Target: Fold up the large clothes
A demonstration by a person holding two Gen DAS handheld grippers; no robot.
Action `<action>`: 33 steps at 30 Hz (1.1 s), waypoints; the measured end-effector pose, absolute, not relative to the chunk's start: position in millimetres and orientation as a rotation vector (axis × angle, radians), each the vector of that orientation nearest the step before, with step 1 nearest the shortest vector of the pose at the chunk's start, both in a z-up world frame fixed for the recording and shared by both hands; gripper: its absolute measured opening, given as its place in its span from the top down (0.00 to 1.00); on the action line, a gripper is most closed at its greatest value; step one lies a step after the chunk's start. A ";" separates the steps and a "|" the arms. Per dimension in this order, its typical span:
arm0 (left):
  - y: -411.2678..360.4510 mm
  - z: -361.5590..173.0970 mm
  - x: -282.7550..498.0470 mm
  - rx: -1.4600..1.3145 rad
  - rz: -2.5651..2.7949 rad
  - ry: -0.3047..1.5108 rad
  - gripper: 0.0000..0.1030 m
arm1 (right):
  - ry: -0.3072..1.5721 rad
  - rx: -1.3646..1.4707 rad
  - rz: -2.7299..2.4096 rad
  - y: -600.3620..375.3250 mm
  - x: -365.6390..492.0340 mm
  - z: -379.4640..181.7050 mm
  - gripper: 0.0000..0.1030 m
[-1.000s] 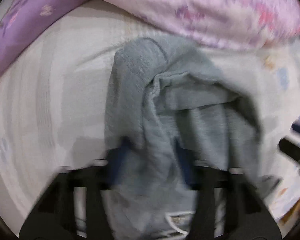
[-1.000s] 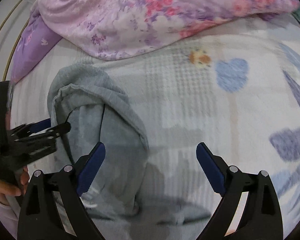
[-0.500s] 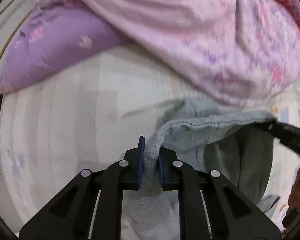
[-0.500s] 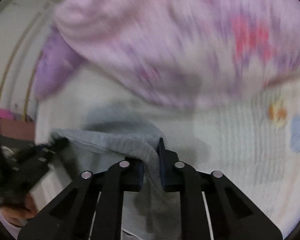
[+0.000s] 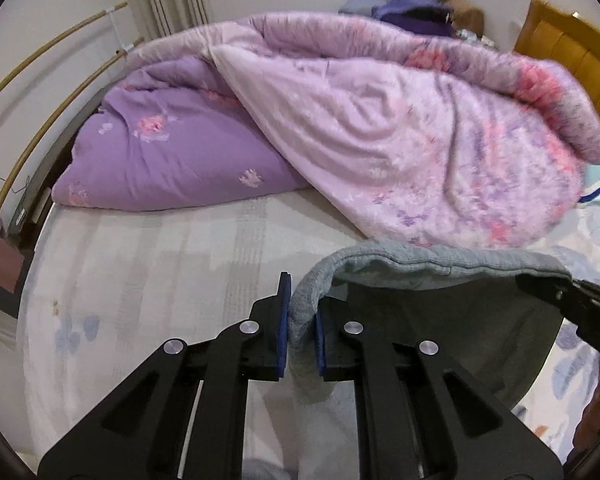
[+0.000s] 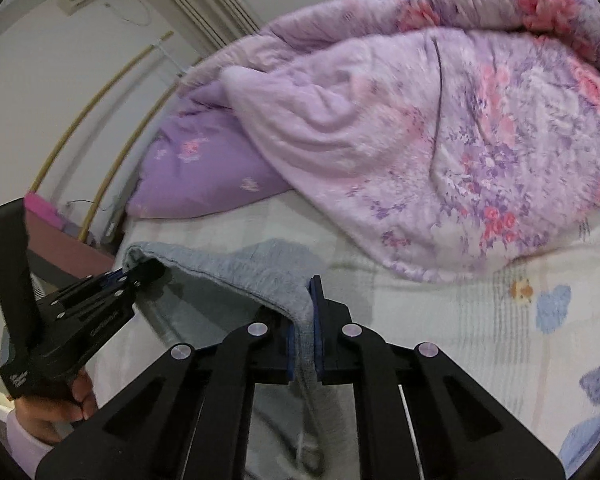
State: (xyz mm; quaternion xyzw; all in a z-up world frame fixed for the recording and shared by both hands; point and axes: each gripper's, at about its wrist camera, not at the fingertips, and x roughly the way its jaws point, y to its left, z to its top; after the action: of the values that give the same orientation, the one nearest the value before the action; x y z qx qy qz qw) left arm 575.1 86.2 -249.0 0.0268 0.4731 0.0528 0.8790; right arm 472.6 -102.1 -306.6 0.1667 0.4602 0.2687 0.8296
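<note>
A bed fills both views, its pale patterned sheet (image 5: 148,264) bare across the near half, while a large pink floral quilt (image 5: 420,128) lies heaped over the far half with a purple pillow (image 5: 168,156) tucked under its left side. A wooden headboard (image 5: 564,48) shows at the far right, and curtains and a window stand behind the bed. Above the bare sheet hangs the grey garment (image 5: 440,264), a thick knit piece, held up by one edge so that this edge runs as a band between the two grippers and the rest drops below them out of clear sight. The left gripper (image 5: 302,332) has its blue pads closed tight on one end of that edge, the cloth bunched between them. The right gripper (image 6: 303,340) pinches the other end in the same way, jaws nearly together with a fold of grey fabric squeezed in the gap. Seen from the right wrist, the person's hand (image 6: 64,404) wraps the handle of the left tool. As for progress, the folding looks to be at an early stage: the garment is gripped and raised clear of the bed, but no crease or neat fold shows in it. It probably has to be spread flat on the open sheet, then folded over, and all of that is left to do.
</note>
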 end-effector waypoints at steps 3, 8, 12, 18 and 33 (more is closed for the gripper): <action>77.7 -221.1 506.1 0.095 0.078 0.933 0.90 | 0.941 0.345 0.609 -112.3 414.5 -290.0 0.94; 73.2 -233.0 386.6 0.004 0.038 1.060 0.89 | 1.063 0.338 0.634 -129.3 308.2 -313.0 0.94; 65.5 -317.0 291.6 -0.131 0.053 1.394 0.89 | 1.380 0.292 0.599 -123.6 219.4 -397.1 0.93; 52.0 -390.0 216.0 -0.118 0.042 1.704 0.79 | 1.838 0.229 0.405 -130.0 154.0 -480.7 0.87; 58.2 -343.0 281.7 -0.205 -0.003 1.418 0.69 | 1.567 0.321 0.590 -96.9 207.7 -416.9 0.82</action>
State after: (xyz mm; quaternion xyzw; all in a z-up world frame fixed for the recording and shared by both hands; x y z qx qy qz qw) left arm 281.7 58.2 -343.0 -0.0938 0.6499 -0.0015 0.7542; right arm 207.7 -96.9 -416.9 0.1416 0.6918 0.2607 0.6583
